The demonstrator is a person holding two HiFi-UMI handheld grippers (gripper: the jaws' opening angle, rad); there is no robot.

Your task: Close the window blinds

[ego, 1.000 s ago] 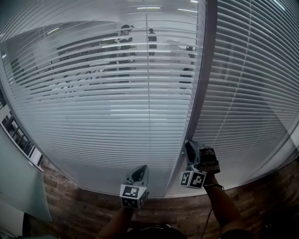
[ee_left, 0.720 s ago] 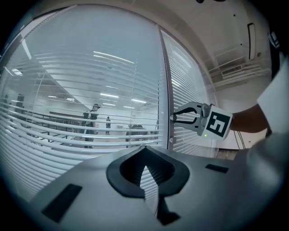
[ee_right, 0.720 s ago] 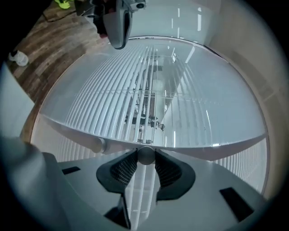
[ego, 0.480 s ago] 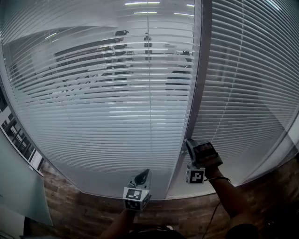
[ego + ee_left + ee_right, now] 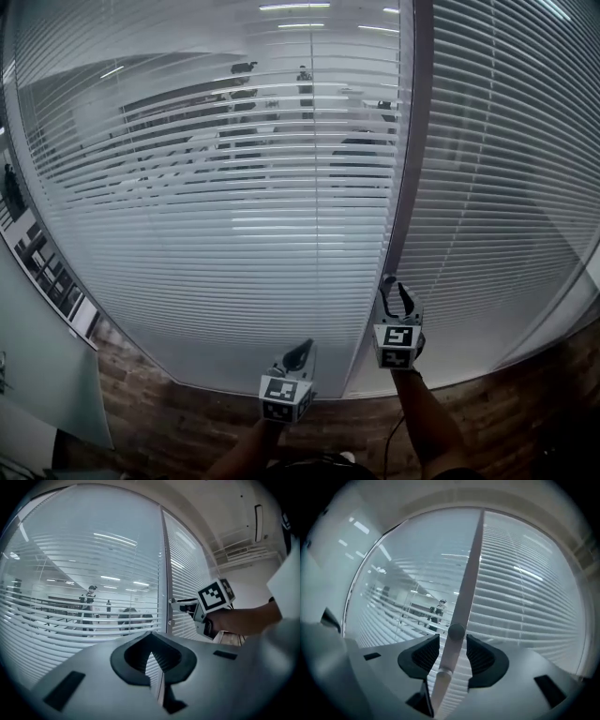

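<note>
The blinds (image 5: 216,234) had smooth, faintly glossy slats, possibly aluminium; the floor (image 5: 178,417) looked like matt, grained wood planks.

A floor (image 5: 187,422) of dark, reddish-brown wood-look planks ran across the bottom of the head view, its boards lying in staggered rows. A glass wall (image 5: 216,356) hung with window blinds (image 5: 234,234) rose straight from the floor, and the line where they met curved from left to right. At the far left a pale, smooth panel (image 5: 47,384) stood over the planks; what it was could not be told. Toward the right the floor fell into deep shadow.
</note>
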